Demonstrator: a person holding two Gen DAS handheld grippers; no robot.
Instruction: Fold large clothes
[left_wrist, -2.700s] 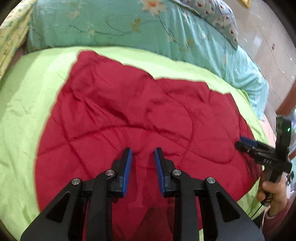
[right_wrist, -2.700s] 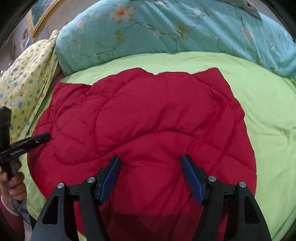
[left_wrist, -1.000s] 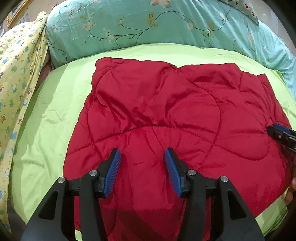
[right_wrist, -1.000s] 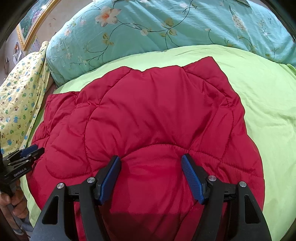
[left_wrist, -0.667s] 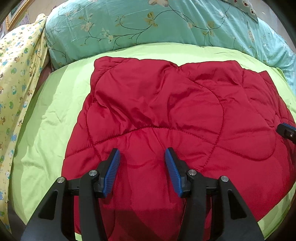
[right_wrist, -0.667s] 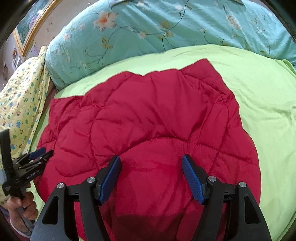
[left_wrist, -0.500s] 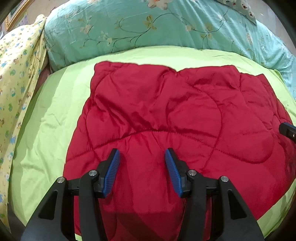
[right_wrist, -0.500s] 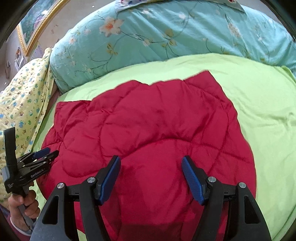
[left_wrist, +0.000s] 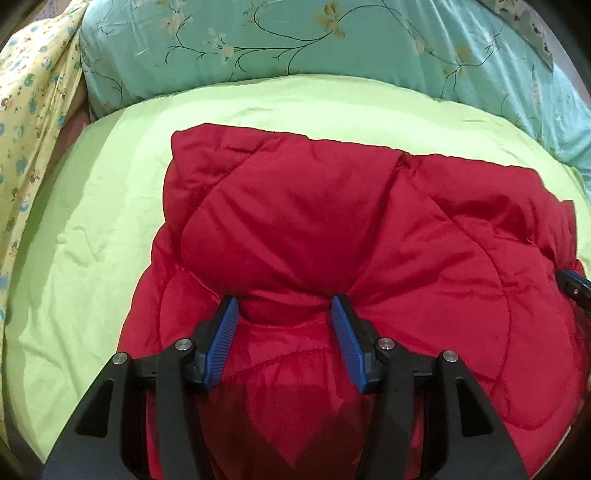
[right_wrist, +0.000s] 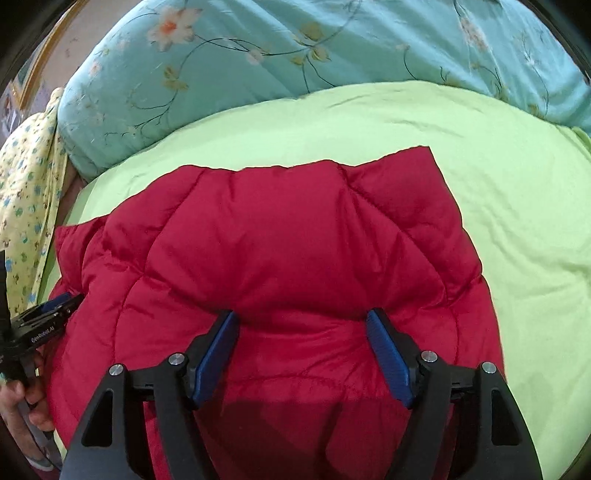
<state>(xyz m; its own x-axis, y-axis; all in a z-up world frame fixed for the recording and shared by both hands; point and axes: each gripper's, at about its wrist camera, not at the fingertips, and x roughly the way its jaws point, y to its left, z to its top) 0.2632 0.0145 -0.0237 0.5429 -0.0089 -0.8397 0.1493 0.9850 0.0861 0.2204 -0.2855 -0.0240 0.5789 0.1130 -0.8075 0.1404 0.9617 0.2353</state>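
The red quilted coat (left_wrist: 369, 229) lies spread on the lime-green sheet (left_wrist: 85, 221), directly under both tools. The left gripper (left_wrist: 284, 306) presses its parted blue pads into the padding, a puffy ridge bulging just ahead of them. The right gripper (right_wrist: 301, 317) does likewise, spread wider (nothing pinched). Beyond the coat sits a teal floral duvet (right_wrist: 295, 44).

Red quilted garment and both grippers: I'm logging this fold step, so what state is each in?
Red quilted garment: lying puffy on the green sheet, near part bunched between both grippers' fingers.
Left gripper: open, pressed into the fabric.
Right gripper: open, pressed into the fabric.
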